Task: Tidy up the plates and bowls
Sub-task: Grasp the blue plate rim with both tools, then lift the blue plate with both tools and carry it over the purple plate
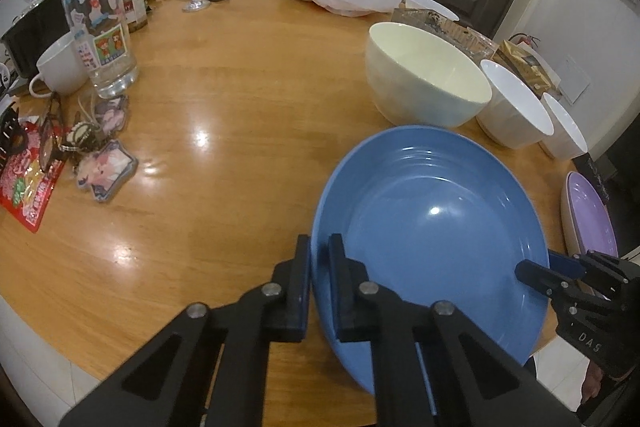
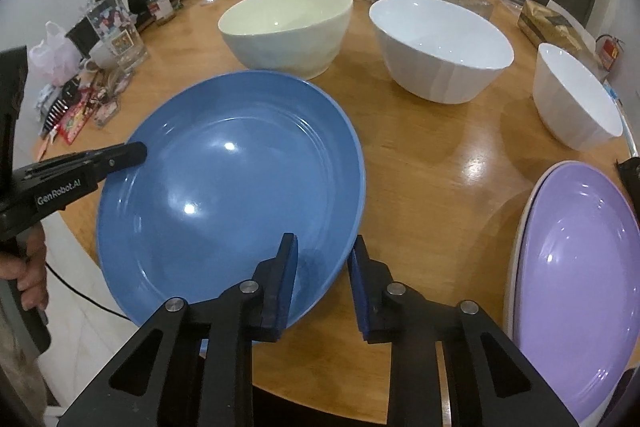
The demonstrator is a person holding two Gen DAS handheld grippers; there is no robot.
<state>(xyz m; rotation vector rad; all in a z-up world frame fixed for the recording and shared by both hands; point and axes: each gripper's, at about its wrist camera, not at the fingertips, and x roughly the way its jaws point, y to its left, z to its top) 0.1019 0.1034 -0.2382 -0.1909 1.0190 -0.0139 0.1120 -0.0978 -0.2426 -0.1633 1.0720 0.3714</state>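
Blue plate (image 2: 230,195) sits lower centre of the right view, partly overhanging the table (image 2: 420,155) edge. Left gripper (image 1: 319,247) is clamped narrow on its left rim. Right gripper (image 2: 322,251) straddles the opposite rim, jaws around it with a gap showing, so not gripping yet. Two-sided hold probably keeps the wide plate level for a lift. Likely target: purple plate (image 2: 580,267), lower right. Three bowls (image 2: 284,23) line the upper frame.
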